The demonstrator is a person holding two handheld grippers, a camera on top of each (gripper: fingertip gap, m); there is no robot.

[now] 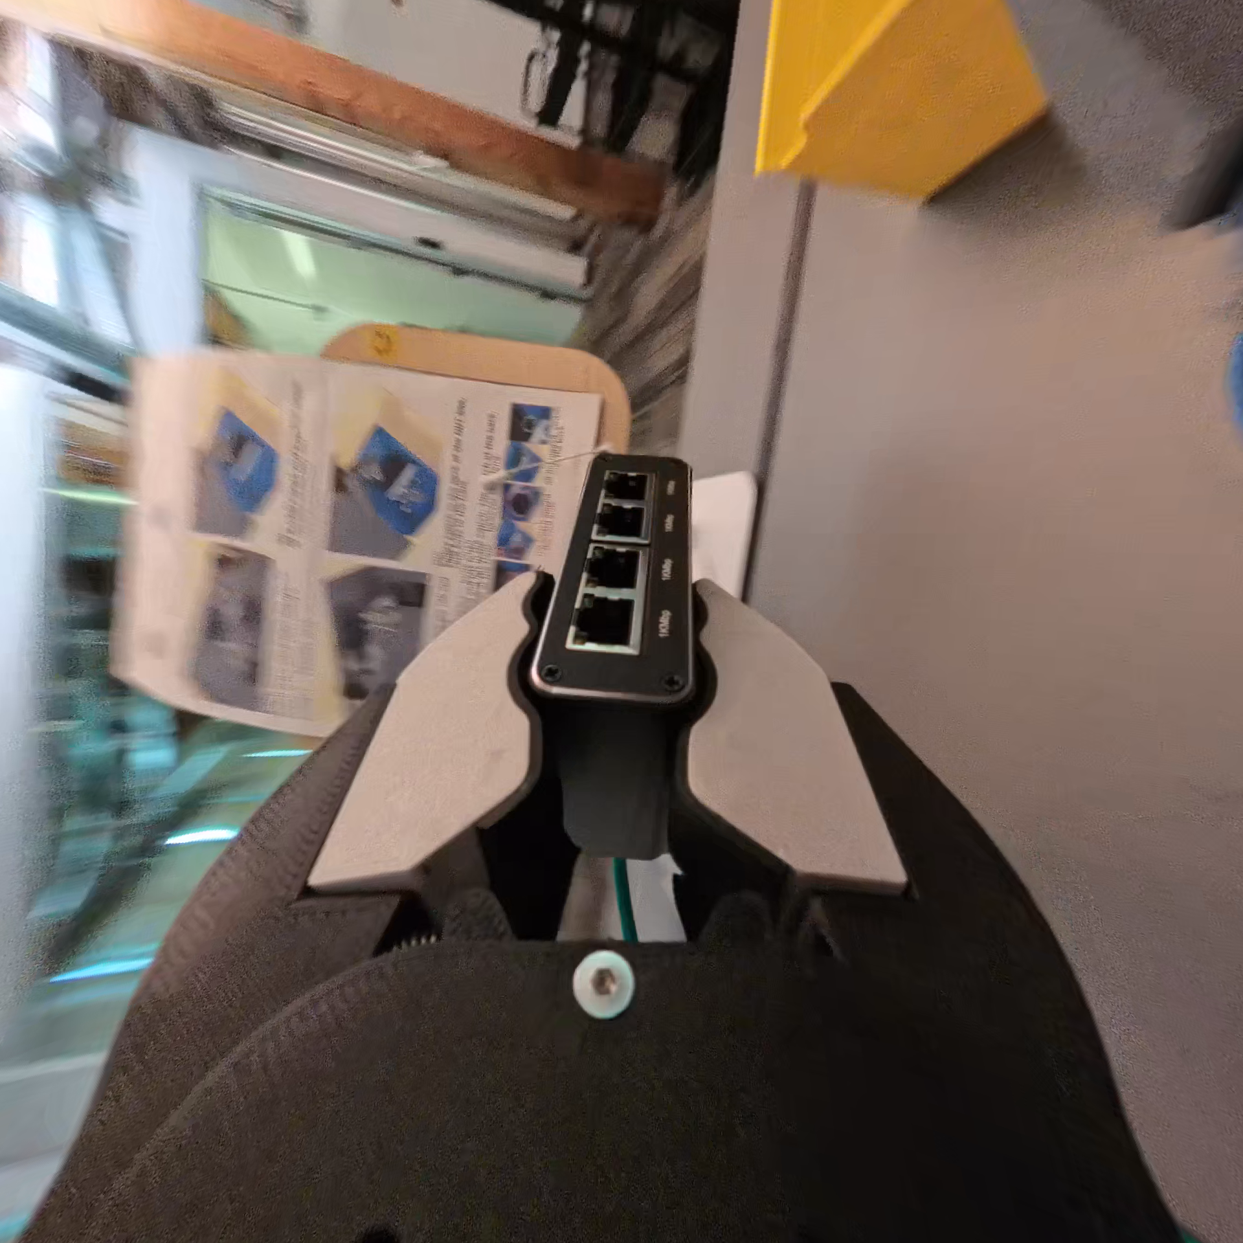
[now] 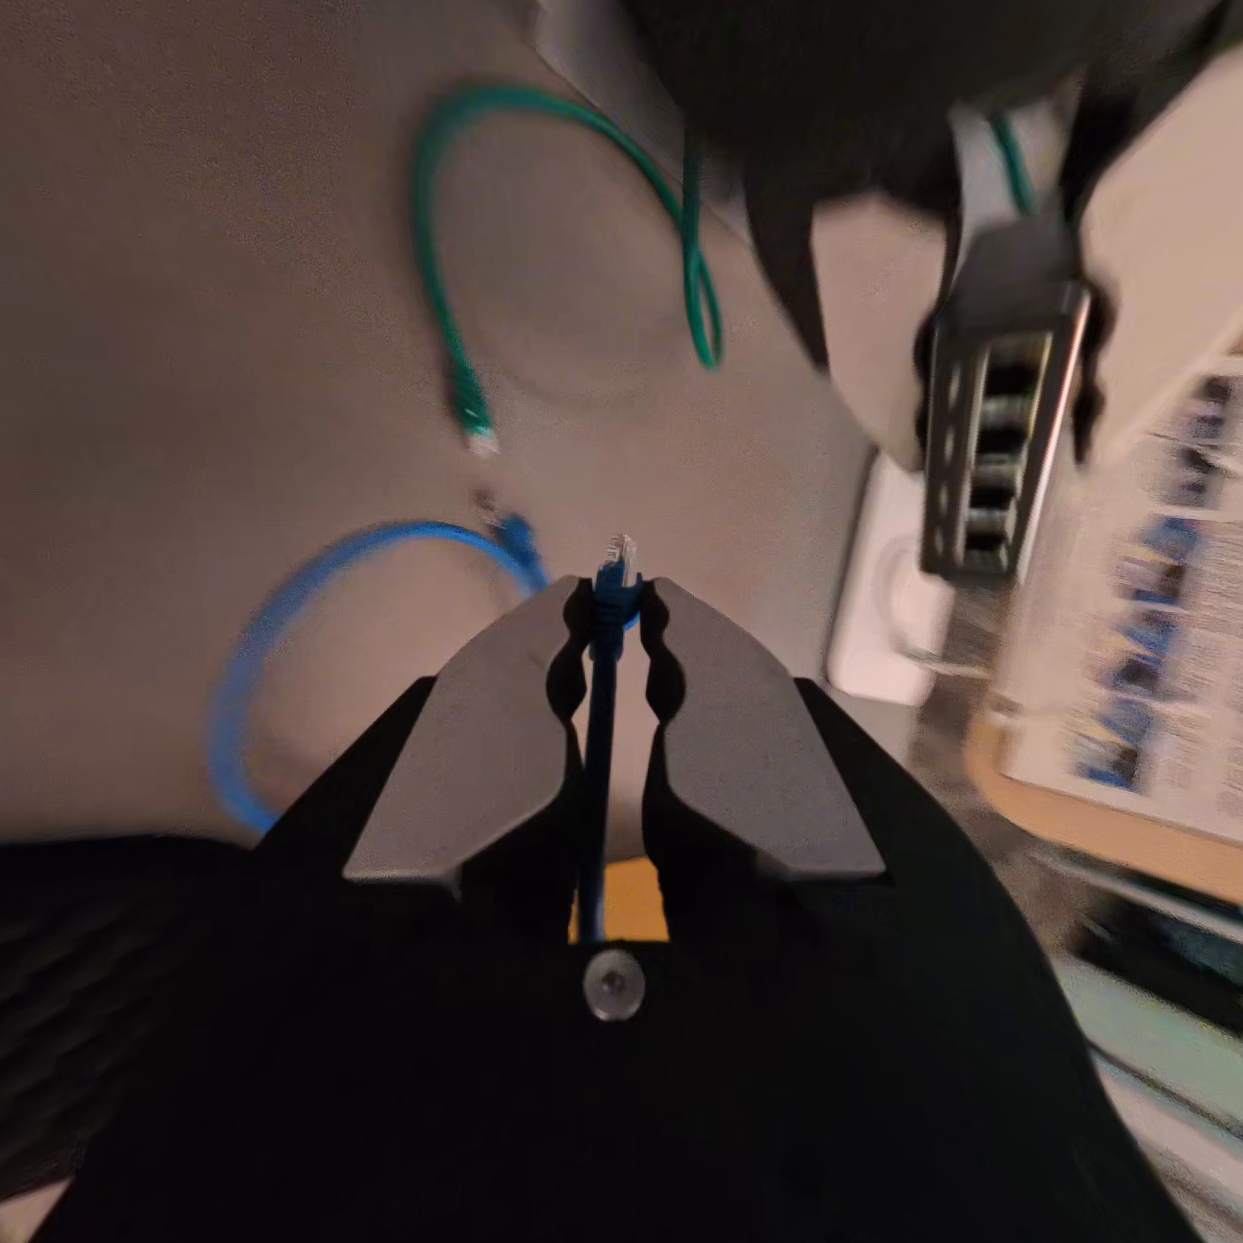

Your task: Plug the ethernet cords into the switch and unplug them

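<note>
In the left wrist view, your left gripper (image 1: 615, 622) is pinching the switch (image 1: 615, 578), one finger pressing on each long side of its black body near the closest end. The switch is pointing away from the camera, lifted clear of the grey tabletop (image 1: 1009, 538), with its four ports facing up and all of them empty. Beyond the switch, a printed sheet (image 1: 336, 531) with photos is lying on a wooden board (image 1: 471, 356), both blurred. Past the far end of the switch, a yellow bin (image 1: 894, 94) is sitting on the tabletop. Under the switch, a strip of green cord (image 1: 622, 901) is showing between the fingers.

In the right wrist view, your right gripper (image 2: 615, 592) is clamping the blue cord (image 2: 602, 706) just behind its clear plug (image 2: 622, 555), which is sticking out past the fingertips. The rest of the blue cord is looping on the tabletop (image 2: 202, 336) left of the plug. Beyond the plug, the green cord (image 2: 430, 222) is lying in an arc, its own plug end resting near the blue cord's free end. Up to the right of the plug, the switch (image 2: 995, 430) is hanging in your left gripper (image 2: 1009, 377), well apart from the plug. A white box (image 2: 881, 605) is standing below the switch.
</note>
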